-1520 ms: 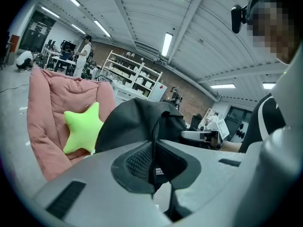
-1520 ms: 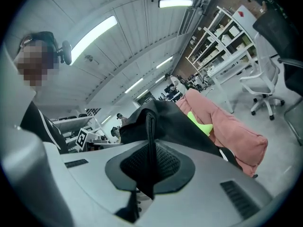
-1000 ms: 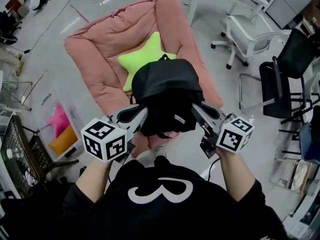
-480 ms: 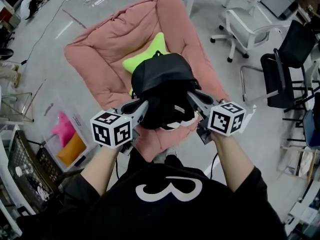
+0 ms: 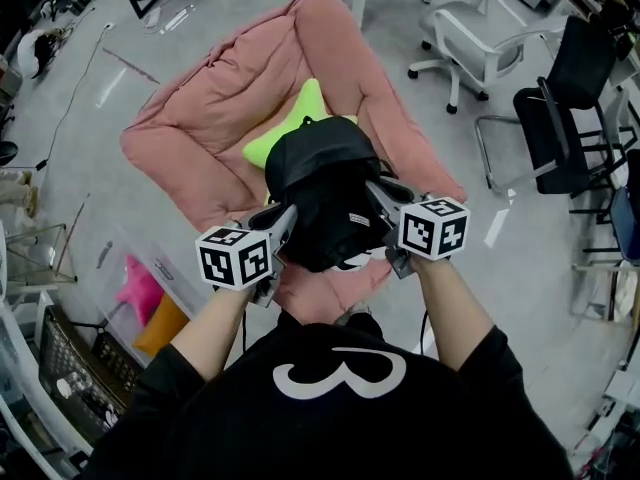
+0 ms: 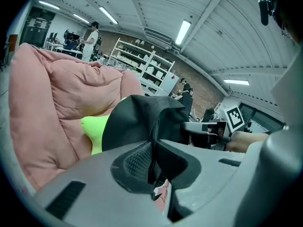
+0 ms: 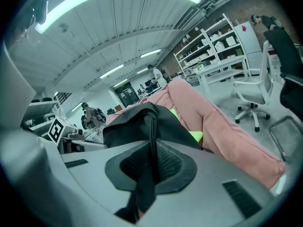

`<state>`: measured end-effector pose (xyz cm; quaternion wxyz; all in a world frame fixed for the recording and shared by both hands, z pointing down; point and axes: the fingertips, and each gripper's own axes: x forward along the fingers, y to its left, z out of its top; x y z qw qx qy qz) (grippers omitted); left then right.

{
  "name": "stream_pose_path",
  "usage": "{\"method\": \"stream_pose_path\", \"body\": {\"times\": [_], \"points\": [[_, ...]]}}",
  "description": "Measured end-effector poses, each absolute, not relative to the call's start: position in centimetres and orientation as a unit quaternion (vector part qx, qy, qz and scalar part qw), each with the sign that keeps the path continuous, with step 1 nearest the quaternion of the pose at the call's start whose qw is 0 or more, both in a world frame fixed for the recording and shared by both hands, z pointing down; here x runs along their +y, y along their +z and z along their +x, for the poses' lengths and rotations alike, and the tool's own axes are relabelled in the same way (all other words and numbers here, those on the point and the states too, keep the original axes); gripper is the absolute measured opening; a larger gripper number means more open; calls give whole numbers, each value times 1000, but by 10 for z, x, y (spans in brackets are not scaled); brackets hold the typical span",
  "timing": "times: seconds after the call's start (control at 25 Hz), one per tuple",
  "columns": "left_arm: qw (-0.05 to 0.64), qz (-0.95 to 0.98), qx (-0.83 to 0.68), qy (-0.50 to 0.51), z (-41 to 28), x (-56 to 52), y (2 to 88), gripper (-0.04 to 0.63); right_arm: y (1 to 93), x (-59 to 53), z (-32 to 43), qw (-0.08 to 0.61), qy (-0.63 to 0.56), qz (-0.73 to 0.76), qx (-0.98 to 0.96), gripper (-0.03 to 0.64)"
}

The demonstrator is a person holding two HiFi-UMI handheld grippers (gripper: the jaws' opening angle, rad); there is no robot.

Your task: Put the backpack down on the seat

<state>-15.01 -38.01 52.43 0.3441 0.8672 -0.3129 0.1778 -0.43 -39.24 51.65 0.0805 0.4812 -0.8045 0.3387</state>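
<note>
You've got the black backpack (image 5: 322, 193) pinched tight in both jaws, at 1 o'clock from your left gripper (image 5: 284, 226) and 11 from the right gripper (image 5: 378, 200) — over the pink seat (image 5: 215, 98).

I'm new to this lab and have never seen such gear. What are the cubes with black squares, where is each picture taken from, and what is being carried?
There is no robot here. A person holds a two-jaw gripper in each hand, and the marker cubes are parts of those grippers. The head view comes from a camera on the person's head, looking down. It shows the left gripper and right gripper holding a black backpack over a big pink cushion seat on the floor. A green star pillow lies on the seat. Whether the backpack already rests there I cannot tell. The other two pictures come from cameras riding on each gripper. In each, the jaws are shut on backpack fabric. A white office chair stands nearby.
</note>
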Motion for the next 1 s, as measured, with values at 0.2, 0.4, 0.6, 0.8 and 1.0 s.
{"method": "stream_pose_path", "body": {"times": [0.2,0.4,0.6,0.8,1.0], "points": [[324,866,-316,213,-153,-403,547,32,536,-412,-3,97,346,489,-795,28],[321,853,-326,251,-159,-419,563,34,548,-422,-8,114,338,495,-792,40],[322,850,-320,265,-160,-422,569,39,554,-424,-7,113,340,501,-788,124],[335,840,-336,264,-162,-423,571,202,550,-419,6,156,304,513,-787,275],[326,837,-356,259,-162,-414,565,261,542,-404,27,170,283,520,-788,284]]}}
